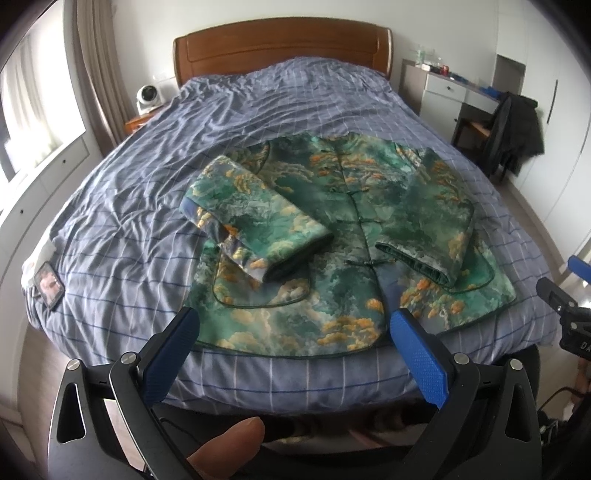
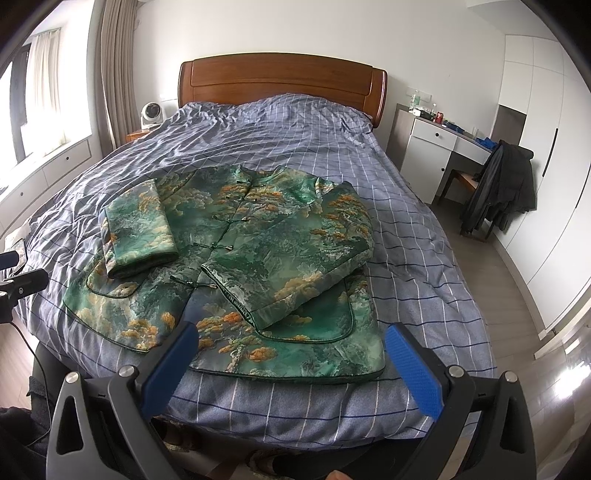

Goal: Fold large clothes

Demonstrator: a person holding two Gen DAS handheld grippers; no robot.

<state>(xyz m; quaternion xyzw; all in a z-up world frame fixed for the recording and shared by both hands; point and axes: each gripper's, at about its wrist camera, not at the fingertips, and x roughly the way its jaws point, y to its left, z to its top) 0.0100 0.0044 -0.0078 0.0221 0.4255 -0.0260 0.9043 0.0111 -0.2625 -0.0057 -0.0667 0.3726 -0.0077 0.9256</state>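
A bedroom is shown. A bed with a wooden headboard (image 2: 282, 79) is set against a white wall (image 2: 280, 33) and is covered by a rumpled blue checked duvet (image 2: 280, 140). A small white fan (image 2: 150, 112) is placed on a wooden nightstand (image 1: 138, 120) beside beige curtains (image 2: 118, 66). Daylight is admitted through a window (image 2: 48, 92) above white drawer units (image 2: 55, 166). A white desk (image 2: 443, 146) bearing small items is seen opposite, with a dark jacket (image 2: 506, 184) draped over a chair. White wardrobes (image 2: 546, 155) and grey wood flooring (image 2: 491, 280) are noted.
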